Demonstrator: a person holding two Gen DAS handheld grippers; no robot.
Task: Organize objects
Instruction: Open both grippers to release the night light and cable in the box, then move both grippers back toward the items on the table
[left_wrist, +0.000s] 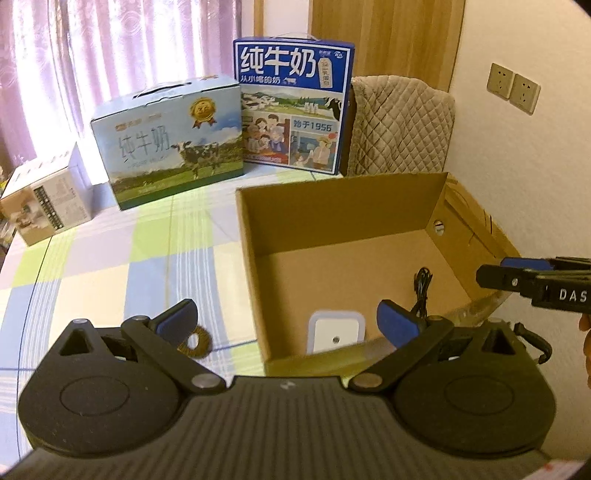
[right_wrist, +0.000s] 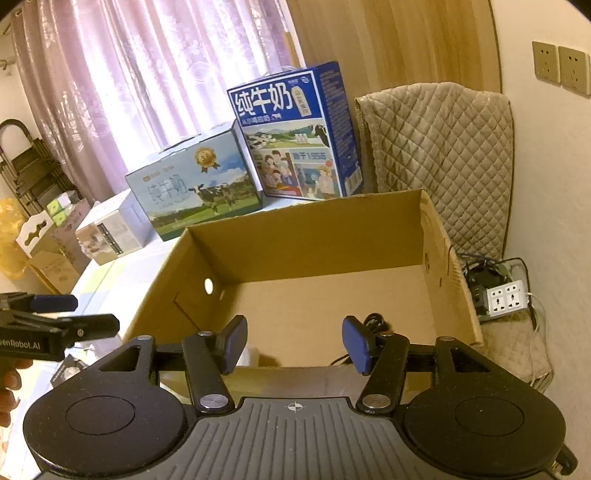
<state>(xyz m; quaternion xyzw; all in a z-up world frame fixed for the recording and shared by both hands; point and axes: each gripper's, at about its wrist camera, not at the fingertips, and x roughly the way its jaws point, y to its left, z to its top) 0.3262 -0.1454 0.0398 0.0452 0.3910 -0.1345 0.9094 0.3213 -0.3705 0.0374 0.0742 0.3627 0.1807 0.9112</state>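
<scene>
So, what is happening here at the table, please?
A person holds two grippers over an open cardboard box. The left gripper and the right gripper are both open and hold nothing. A white container and a black cable already lie in the box. A small ring remains on the checked tablecloth.

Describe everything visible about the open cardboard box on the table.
The cardboard box is plain brown corrugated board, open at the top, with upright walls and a small round hole in one side wall. It sits on the checked tablecloth, near the table's right edge, in front of the milk cartons. Inside, on its floor near the front wall, lie a white rectangular lidded container and a coiled black cable; the rest of the floor is bare. Both grippers hover open near its front rim without touching it.
</scene>
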